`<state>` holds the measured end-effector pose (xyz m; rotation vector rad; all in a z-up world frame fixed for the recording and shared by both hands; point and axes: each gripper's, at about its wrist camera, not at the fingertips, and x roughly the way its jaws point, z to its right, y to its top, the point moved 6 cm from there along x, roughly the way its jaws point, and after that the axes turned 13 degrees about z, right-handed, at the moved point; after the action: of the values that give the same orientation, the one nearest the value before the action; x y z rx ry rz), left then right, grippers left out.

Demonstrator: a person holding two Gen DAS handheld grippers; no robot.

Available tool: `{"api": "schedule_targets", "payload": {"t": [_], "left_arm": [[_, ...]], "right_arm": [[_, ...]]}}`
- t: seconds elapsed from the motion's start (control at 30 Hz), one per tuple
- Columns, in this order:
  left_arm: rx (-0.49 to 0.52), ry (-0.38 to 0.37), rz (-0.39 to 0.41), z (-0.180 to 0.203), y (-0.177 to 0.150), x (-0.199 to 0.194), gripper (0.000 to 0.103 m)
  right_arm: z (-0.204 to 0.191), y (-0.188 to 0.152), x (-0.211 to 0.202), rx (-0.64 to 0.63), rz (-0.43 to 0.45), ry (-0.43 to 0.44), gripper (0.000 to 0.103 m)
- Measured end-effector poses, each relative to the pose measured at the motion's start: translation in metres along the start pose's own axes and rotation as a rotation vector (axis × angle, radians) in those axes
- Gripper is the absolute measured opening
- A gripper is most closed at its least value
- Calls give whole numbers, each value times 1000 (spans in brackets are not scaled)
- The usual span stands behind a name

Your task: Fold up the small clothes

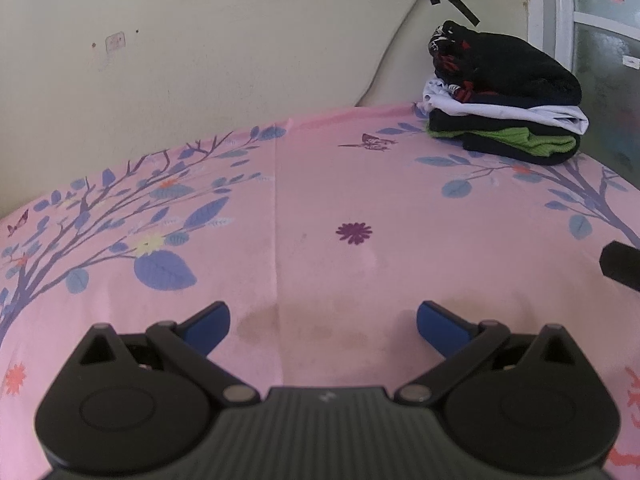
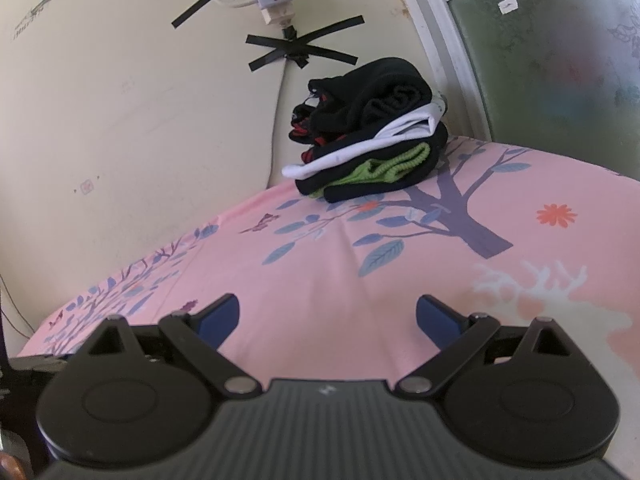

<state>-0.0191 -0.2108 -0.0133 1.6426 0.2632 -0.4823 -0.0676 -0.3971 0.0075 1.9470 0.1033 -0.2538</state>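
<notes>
Both grippers hung empty over the pink floral bedsheet (image 1: 320, 200).
Left gripper (image 1: 323, 322) and right gripper (image 2: 328, 318) were spread wide; the stack of folded black, white and green clothes (image 2: 368, 136) sat ahead.

Spread tongs (image 2: 327, 316) face folded clothes pile (image 2: 370, 136).

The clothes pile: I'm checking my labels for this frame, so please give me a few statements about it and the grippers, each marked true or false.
1. The clothes pile sits on the pink sheet near the wall corner. True.
2. The left gripper is shut on a garment. False: its jaws are apart and empty.
3. A white garment lies within the pile. True.
4. The right gripper touches the pile. False: it is apart from it, open.
</notes>
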Motion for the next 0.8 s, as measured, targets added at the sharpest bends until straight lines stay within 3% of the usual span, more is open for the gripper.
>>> {"api": "schedule_targets", "payload": {"t": [0.33, 0.8], "left_arm": [[97, -8, 29, 14, 0, -6, 103], [83, -15, 20, 10, -1, -4, 103]], "right_arm": [[-1, 0, 0, -3, -2, 4, 91], [-2, 0, -1, -6, -1, 7, 91]]}}
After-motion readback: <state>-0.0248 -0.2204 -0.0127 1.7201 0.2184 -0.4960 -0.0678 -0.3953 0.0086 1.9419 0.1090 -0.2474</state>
